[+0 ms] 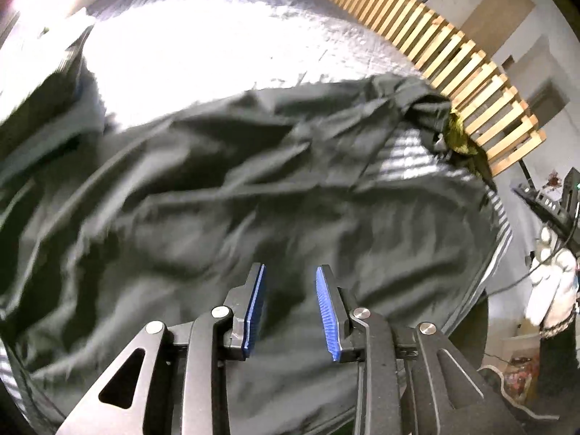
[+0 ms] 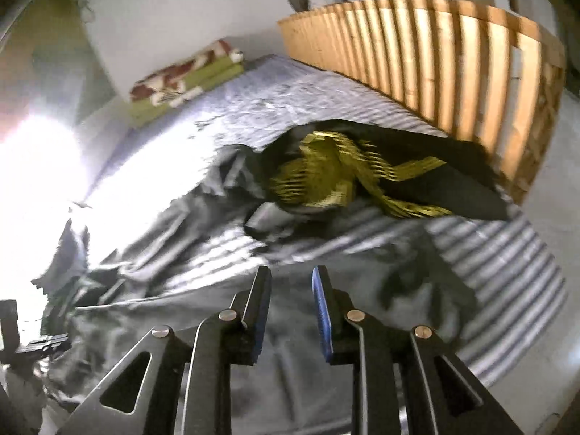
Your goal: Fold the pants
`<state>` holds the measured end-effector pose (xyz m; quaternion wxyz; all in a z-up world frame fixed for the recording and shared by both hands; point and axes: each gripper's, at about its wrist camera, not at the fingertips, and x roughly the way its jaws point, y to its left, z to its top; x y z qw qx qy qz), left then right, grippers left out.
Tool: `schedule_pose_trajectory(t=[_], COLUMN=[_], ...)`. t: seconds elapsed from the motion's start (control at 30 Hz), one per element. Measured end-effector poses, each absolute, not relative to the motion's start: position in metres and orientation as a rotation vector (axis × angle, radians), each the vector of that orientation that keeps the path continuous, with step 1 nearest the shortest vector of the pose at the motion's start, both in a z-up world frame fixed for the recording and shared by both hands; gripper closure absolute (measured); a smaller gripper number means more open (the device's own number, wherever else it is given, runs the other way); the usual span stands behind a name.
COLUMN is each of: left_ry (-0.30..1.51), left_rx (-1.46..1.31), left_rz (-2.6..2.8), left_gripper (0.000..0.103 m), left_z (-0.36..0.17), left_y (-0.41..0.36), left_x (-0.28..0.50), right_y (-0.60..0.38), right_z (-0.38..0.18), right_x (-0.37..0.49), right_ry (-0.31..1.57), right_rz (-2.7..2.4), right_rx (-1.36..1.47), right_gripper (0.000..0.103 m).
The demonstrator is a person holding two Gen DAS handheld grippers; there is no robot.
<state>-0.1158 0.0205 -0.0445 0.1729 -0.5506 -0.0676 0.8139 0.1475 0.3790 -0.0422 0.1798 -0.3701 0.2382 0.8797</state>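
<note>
Pants (image 1: pixel 232 188) lie rumpled on the bed (image 1: pixel 203 58); left gripper (image 1: pixel 290 308) and right gripper (image 2: pixel 291 308) hover, jaws apart, empty — smooth first, then pinch the edge.

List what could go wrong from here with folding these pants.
1. The pants lie rumpled on the bed; folding now may lock in creases.
2. Both the left gripper and the right gripper are open and empty, so nothing holds the cloth.
3. One end lies bunched by the slatted headboard and may be hard to flatten.
</note>
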Motion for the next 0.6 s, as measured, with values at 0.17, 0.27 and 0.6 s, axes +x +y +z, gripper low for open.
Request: schedule_pose_trajectory(t=[0.17,0.27,0.6], left_ry=[-0.174,-0.174,-0.092], left_rx=[-1.491,-1.501,-1.563], left_rz=[2.336,2.328,2.291], left_gripper=[0.053,0.052,0.042], left_z=[-0.025,-0.025,-0.047], left_y=[0.046,0.064,0.114], left_x=[-0.133,-0.145,-0.184], right_y=[0.354,0.346,0.361], right_z=[-0.041,-0.048,-0.070], right_x=[0.125,0.120,0.122], right_ry=[0.622,0.623,0.653], right_rz=[2.570,2.584,2.555], right_rx=[-1.092,-1.109,-1.164], right_gripper=[0.080,0.077,0.076])
